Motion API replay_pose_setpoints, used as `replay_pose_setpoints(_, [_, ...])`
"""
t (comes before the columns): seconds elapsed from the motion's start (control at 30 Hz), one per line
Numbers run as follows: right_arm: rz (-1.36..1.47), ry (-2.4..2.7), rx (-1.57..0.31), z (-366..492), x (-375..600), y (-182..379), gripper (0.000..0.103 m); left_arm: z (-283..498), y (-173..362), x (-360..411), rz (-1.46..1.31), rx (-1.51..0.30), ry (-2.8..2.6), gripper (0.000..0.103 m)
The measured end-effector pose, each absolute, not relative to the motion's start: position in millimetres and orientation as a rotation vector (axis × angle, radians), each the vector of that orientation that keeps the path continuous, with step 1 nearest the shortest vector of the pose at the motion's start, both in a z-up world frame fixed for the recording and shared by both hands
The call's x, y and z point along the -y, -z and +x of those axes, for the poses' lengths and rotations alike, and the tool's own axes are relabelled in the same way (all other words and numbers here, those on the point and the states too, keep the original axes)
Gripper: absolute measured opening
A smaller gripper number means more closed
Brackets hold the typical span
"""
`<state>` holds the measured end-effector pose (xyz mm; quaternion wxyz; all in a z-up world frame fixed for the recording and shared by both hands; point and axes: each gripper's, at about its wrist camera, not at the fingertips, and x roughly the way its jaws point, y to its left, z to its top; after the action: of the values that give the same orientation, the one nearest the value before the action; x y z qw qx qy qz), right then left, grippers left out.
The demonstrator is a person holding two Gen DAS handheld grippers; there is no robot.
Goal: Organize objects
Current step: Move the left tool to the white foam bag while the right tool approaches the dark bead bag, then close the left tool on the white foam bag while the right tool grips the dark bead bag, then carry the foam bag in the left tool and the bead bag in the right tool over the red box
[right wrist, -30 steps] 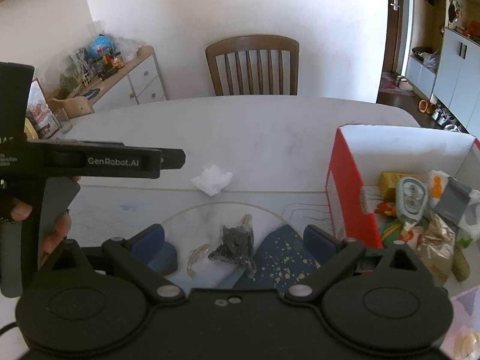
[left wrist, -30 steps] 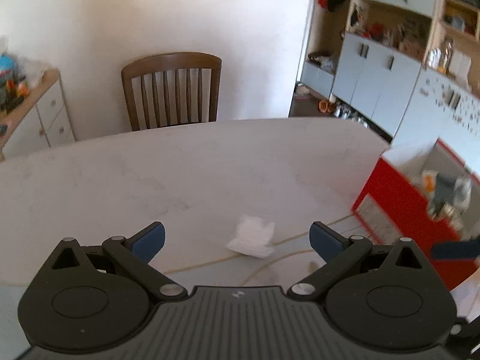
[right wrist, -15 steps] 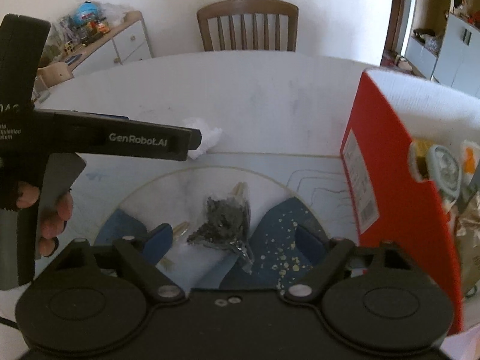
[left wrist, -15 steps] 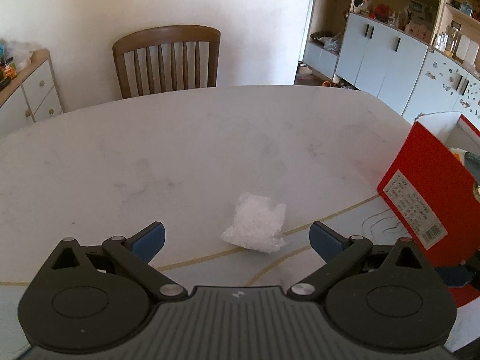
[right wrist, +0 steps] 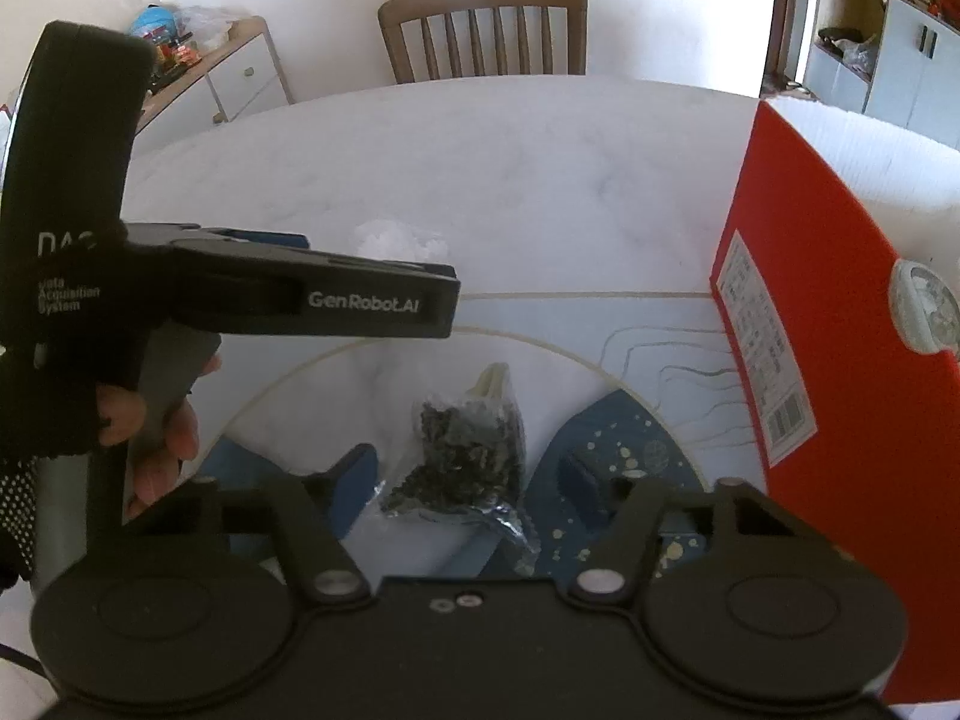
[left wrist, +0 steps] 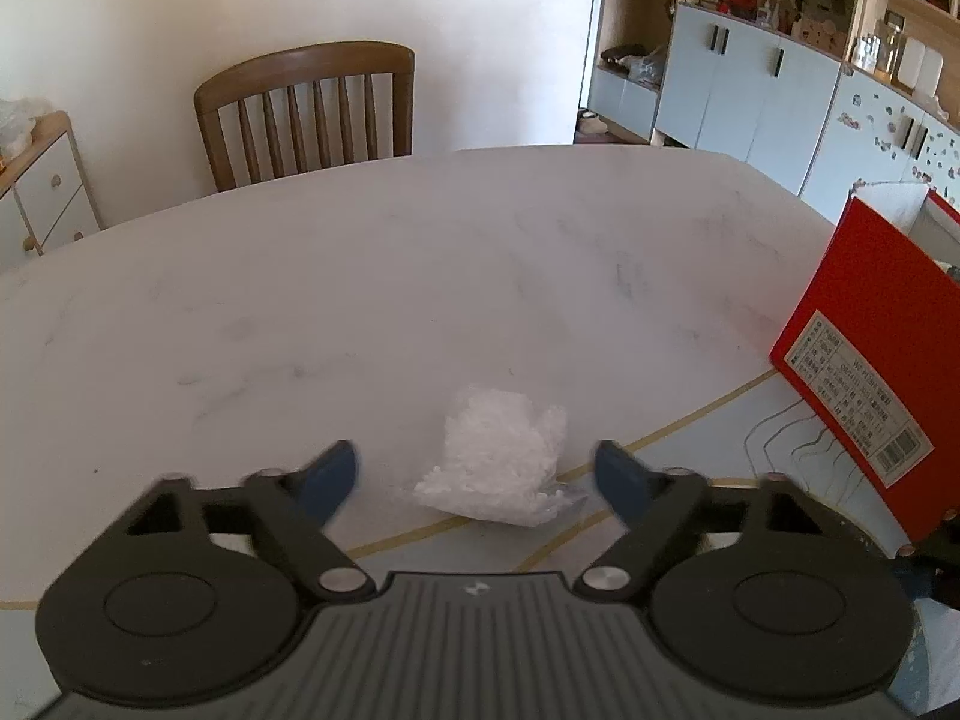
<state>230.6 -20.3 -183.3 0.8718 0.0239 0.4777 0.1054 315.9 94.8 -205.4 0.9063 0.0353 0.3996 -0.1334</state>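
The left gripper, black with blue finger pads, pointed down at the white marble-patterned table. Its jaws were closing, part-way spread, with the small clear bag of white granules lying on the table between them. Neither blue pad touched the bag; a gap showed on each side.

The right gripper, of the same build, also had its jaws closing. The small clear bag of dark grey granules lay between its fingers on the blue-and-white patterned mat. The pads stood just beside the bag; contact could not be confirmed.

The tall red cardboard box stood on the table to the right of both bags, near the dark one. A bare hand held the left gripper's grey handle. A brown wooden slat-back chair stood at the table's far edge.
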Motion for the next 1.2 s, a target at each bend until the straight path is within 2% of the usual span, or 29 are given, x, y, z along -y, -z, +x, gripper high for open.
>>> replay_pose_setpoints(0.03, [0.049, -0.218, -1.000, 231, 20, 183, 0.059, 316, 206, -95, 0.071, -0.830, 0.278, 0.071])
replay_pose_setpoints(0.3, [0.044, -0.196, -0.998, 231, 19, 183, 0.042, 316, 205, -95, 0.072, -0.829, 0.279, 0.060])
replay_pose_setpoints(0.4, [0.046, -0.192, -1.000, 229, 20, 183, 0.039, 316, 203, -96, 0.065, -0.835, 0.263, 0.058])
replay_pose_setpoints(0.43, [0.047, -0.192, -1.000, 230, 21, 183, 0.038, 315, 203, -96, 0.063, -0.836, 0.264, 0.052])
replay_pose_setpoints(0.57, [0.048, -0.190, -0.995, 228, 22, 182, 0.035, 312, 199, -97, 0.062, -0.842, 0.261, 0.050])
replay_pose_setpoints(0.67, [0.059, -0.180, -0.993, 226, 25, 181, 0.034, 311, 197, -99, 0.059, -0.851, 0.254, 0.043])
replay_pose_setpoints(1.2, [0.137, -0.180, -0.936, 189, 43, 138, 0.032, 266, 161, -101, 0.042, -0.850, 0.283, 0.042])
